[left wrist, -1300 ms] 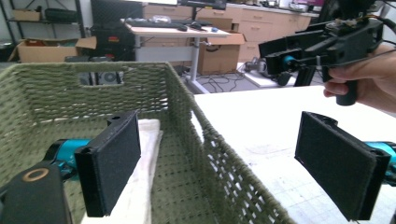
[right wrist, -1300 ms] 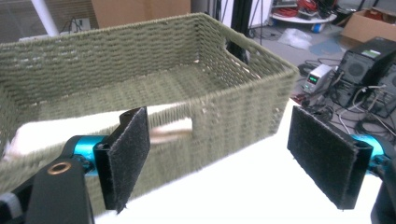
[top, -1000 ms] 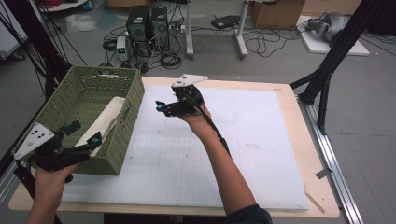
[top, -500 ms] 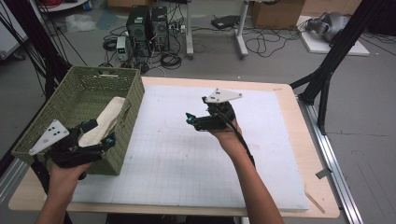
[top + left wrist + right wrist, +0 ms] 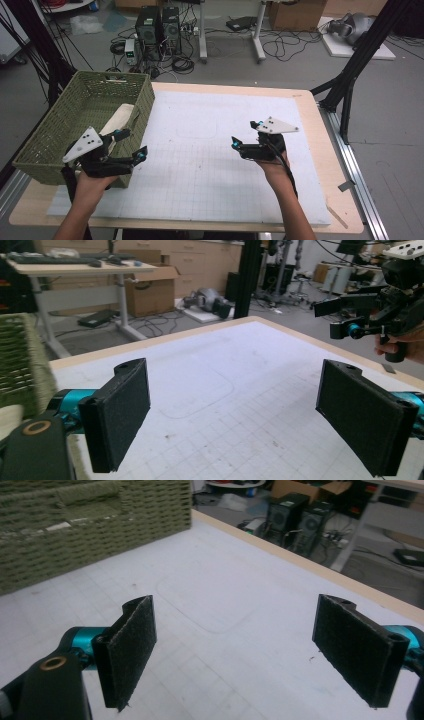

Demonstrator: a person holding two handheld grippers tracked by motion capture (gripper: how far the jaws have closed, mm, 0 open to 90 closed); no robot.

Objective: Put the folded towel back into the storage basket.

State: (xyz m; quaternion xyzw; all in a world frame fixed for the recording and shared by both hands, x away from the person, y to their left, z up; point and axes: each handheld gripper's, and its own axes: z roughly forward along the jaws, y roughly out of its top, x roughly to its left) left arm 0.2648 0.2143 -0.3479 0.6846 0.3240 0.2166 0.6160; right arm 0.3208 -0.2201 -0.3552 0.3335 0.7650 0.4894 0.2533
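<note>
One white gridded mat covers the wooden table.

A green woven basket sits on the worktop's left edge, a cream cloth bundle inside

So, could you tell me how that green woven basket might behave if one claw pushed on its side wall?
The green woven basket would probably slide rather than tip, since it sits low and wide on the table. Its wicker-like wall looks likely to flex a little under a push. It seems light for its size, holding just a pale cloth-like item.
</note>
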